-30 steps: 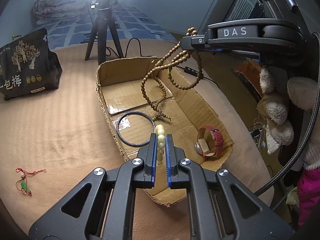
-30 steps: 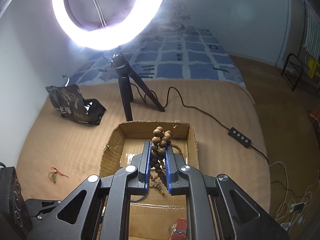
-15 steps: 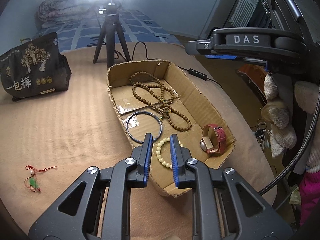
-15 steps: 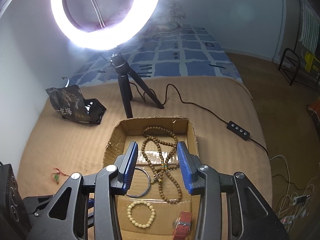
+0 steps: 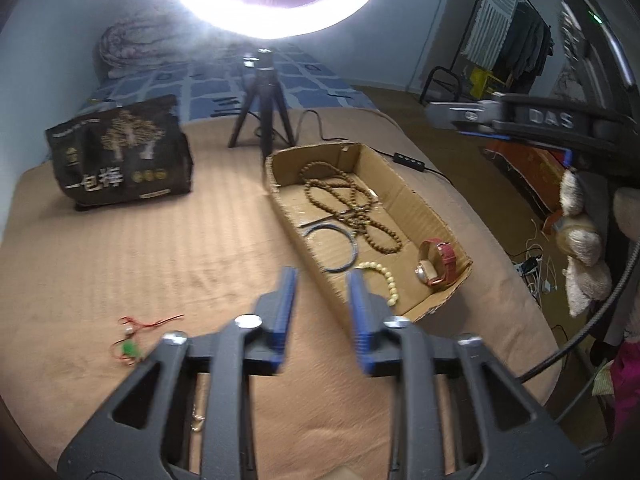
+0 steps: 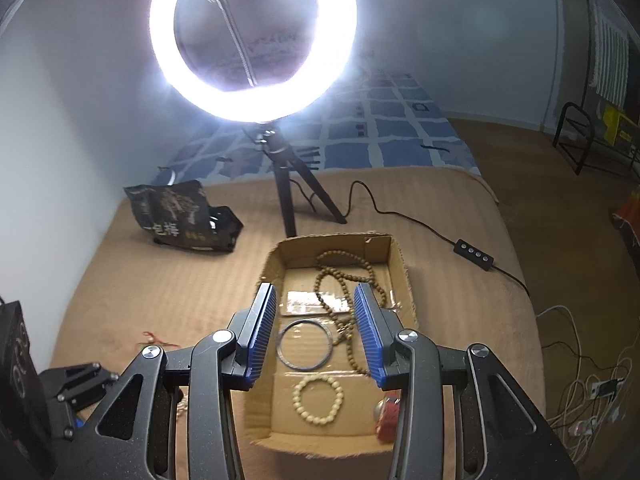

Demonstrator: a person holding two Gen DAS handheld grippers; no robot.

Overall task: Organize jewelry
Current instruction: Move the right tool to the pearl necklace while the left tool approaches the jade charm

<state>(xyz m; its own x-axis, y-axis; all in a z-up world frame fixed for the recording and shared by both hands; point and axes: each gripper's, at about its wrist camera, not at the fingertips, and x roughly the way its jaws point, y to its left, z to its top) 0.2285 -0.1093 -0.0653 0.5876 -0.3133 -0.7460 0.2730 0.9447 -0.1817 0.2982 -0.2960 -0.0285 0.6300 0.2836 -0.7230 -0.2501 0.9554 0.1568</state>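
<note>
Both grippers hang empty above the cardboard tray (image 6: 400, 276): the left gripper (image 5: 321, 276) has just been opening its jaws, nothing between them, and the right gripper (image 6: 316, 294) stands spread. In the tray lie the wooden bead necklace (image 6: 340, 276), dark bangle (image 6: 305, 345), pale bead bracelet (image 6: 318, 399) and red watch (image 5: 438, 263).

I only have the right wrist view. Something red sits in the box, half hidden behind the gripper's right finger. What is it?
Observer: A watch with a red strap, in the box's near right corner.
Reviewer: Is the left gripper holding anything?
Observer: No. Its jaws have just been opening, and nothing is between them.
Reviewer: What's on the red string on the blanket?
Observer: A green charm.
</note>
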